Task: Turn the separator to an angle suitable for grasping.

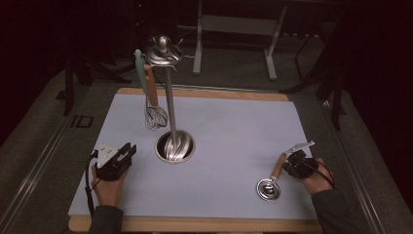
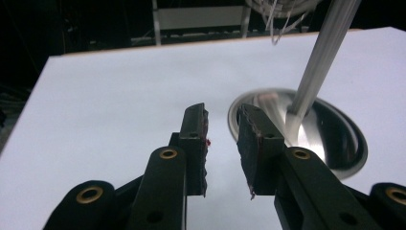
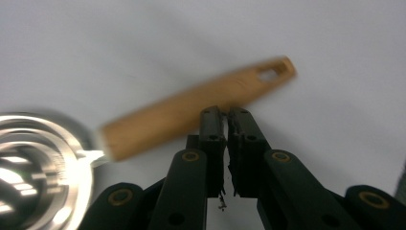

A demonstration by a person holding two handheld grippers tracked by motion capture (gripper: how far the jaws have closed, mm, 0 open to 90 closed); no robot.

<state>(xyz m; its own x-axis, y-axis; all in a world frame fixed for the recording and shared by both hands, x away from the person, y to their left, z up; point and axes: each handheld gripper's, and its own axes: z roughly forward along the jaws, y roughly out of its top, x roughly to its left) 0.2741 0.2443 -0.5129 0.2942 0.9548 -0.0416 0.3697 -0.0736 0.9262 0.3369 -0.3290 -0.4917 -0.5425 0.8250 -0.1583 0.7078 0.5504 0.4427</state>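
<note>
Right gripper (image 1: pixel 290 163) is sitting near the right edge of the bench (image 1: pixel 234 122), toward the near right corner. In the right gripper view its jaws are pressed together, almost no gap, with nothing between them. The tips are lying just at the wooden handle (image 3: pixel 191 110) of the ladle (image 1: pixel 272 180), on its near side; cannot tell whether they are touching it. The handle is blurred in that view.

Ladle is lying flat on the white mat, near the right edge, closer to the near edge than the far one. Its steel bowl (image 1: pixel 269 188) is pointing toward the near edge, handle angling up and right toward the gripper. The handle end has a slot hole (image 3: pixel 268 73).

Left gripper (image 1: pixel 116 160) is sitting near the left edge, held in the person's left hand (image 1: pixel 108 187), grey plate on top. Its jaws are spread, nothing between them, tips hovering over bare mat and pointing toward the stand's base.

Utensil stand (image 1: pixel 170 97) is standing upright around mid-bench, slightly left of centre: round steel base (image 1: pixel 175 146), thin pole, hook crown on top. A whisk (image 1: pixel 155 114) with a wooden handle and a pale green-handled utensil (image 1: pixel 141 73) are hanging from the crown on its left side, toward the far edge.

Ladle and stand are well apart.
</note>
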